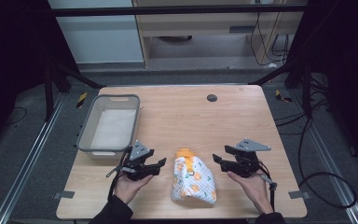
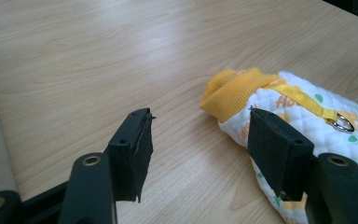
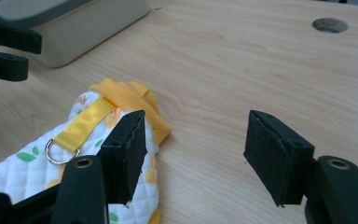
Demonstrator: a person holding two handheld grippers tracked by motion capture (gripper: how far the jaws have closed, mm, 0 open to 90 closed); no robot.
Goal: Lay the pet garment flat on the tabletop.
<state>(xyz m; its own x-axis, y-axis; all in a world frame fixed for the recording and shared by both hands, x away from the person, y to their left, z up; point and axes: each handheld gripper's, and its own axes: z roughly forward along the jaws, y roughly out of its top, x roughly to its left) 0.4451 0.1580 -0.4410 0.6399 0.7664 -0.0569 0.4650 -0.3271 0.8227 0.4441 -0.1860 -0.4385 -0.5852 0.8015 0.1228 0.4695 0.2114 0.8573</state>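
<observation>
- The garment (image 1: 194, 180) is a small quilted white piece printed with orange and green motifs, folded into a compact bundle.
- It lies flat on the desk (image 1: 182, 112), near the front edge and about midway between the left and right edges.
- Its far end carries a ribbed orange collar (image 2: 233, 88), bunched up and pointing toward the desk's middle.
- A yellow strap (image 3: 81, 125) runs from the collar along the top of the bundle.
- A small metal ring (image 3: 55, 150) sits at the strap's end, lying on the quilted cloth.
- The bundle widens toward the front edge, its near end white and rounded.
</observation>
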